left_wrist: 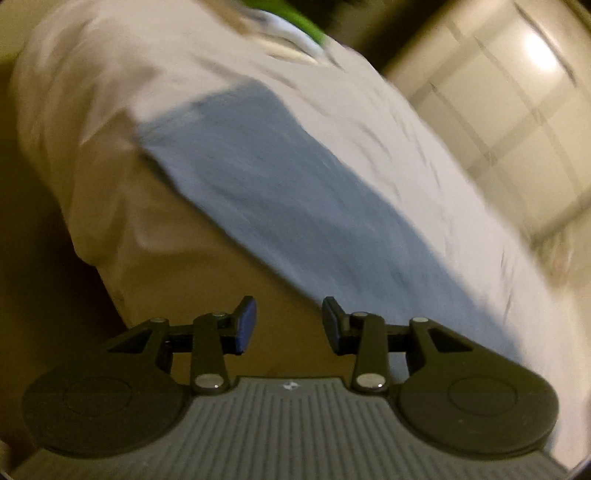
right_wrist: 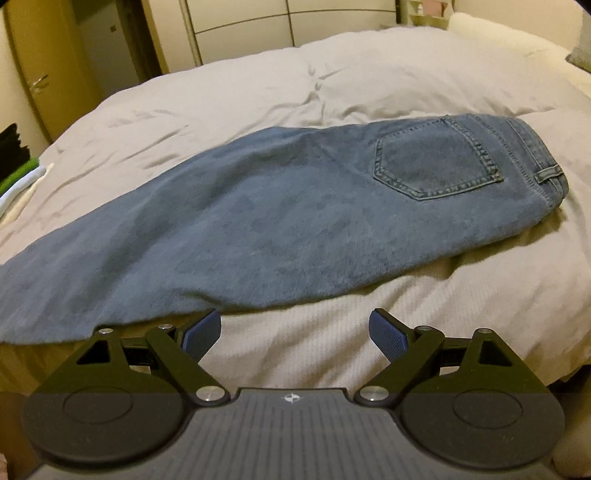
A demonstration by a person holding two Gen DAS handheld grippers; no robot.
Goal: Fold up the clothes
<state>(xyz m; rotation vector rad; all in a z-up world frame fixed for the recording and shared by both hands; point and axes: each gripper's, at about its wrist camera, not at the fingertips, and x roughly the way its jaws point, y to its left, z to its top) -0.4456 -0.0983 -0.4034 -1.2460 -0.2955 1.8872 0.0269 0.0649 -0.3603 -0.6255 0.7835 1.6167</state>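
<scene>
Your jeans (right_wrist: 258, 221) lie folded lengthwise on the bed (right_wrist: 258, 92), just ahead of your right gripper (right_wrist: 295, 332). Both it and your left gripper (left_wrist: 288, 325) are empty, jaws apart. Crosswise folds remain.

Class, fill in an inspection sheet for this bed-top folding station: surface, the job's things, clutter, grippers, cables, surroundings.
Surface: bed under a creased beige cover.
Job's things: jeans lying flat, folded lengthwise, back pocket up, waistband at right.
Clutter: stacked clothes at the bed's left edge.
Grippers: left gripper open, nothing between its fingers; right gripper open wide, empty, at the jeans' near edge.
Cables: nothing seen.
Surroundings: pale cabinet fronts behind the bed.
</scene>
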